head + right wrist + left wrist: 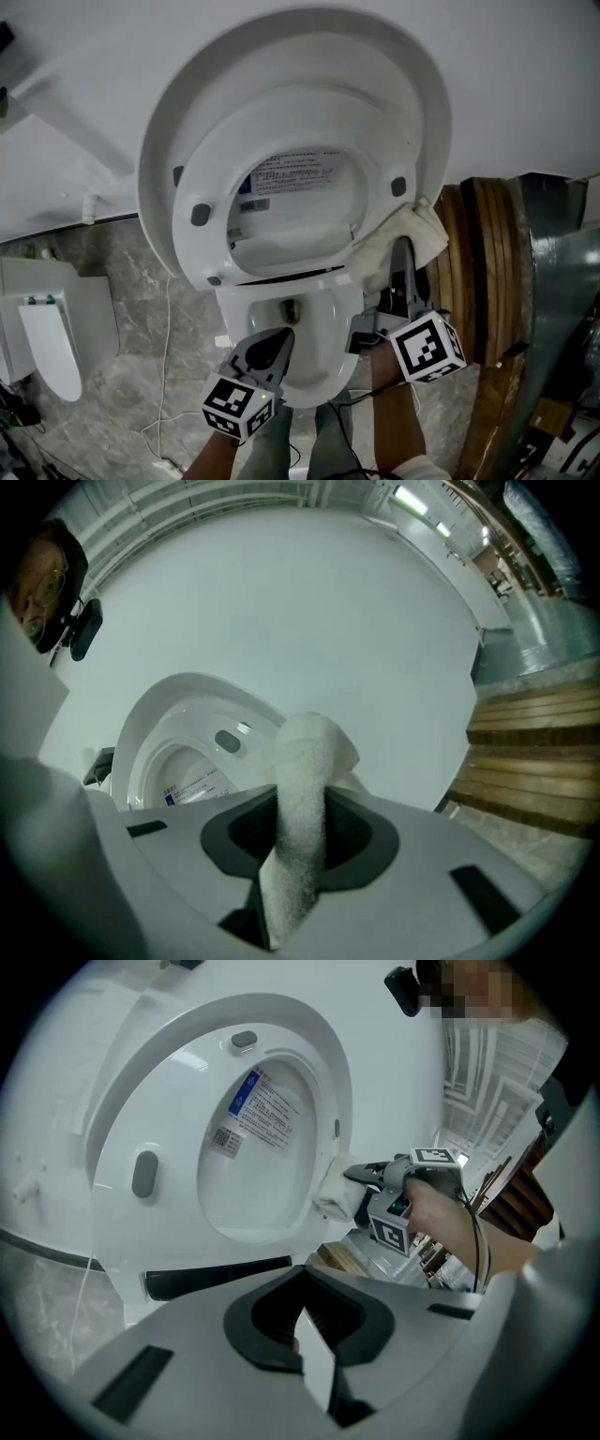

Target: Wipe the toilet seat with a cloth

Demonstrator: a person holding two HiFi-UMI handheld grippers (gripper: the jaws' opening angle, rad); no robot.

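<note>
The toilet's lid (375, 56) and seat ring (197, 159) stand raised, with the seat's underside, its grey bumpers and a printed label facing me. My right gripper (402, 247) is shut on a white cloth (405, 232), which presses against the right edge of the raised seat. In the right gripper view the cloth (302, 799) stands up between the jaws, with the seat (178, 747) behind it. My left gripper (279, 337) is shut and empty above the front of the bowl (309, 328). The left gripper view shows the seat (178, 1101), the cloth (334, 1197) and the right gripper (362, 1177).
A white floor unit (47, 333) stands at the left on the grey marble floor. Stacked wooden boards (480, 272) and grey metal lie close on the right. A thin white cable (169, 375) trails over the floor beside the bowl. A white wall rises behind the toilet.
</note>
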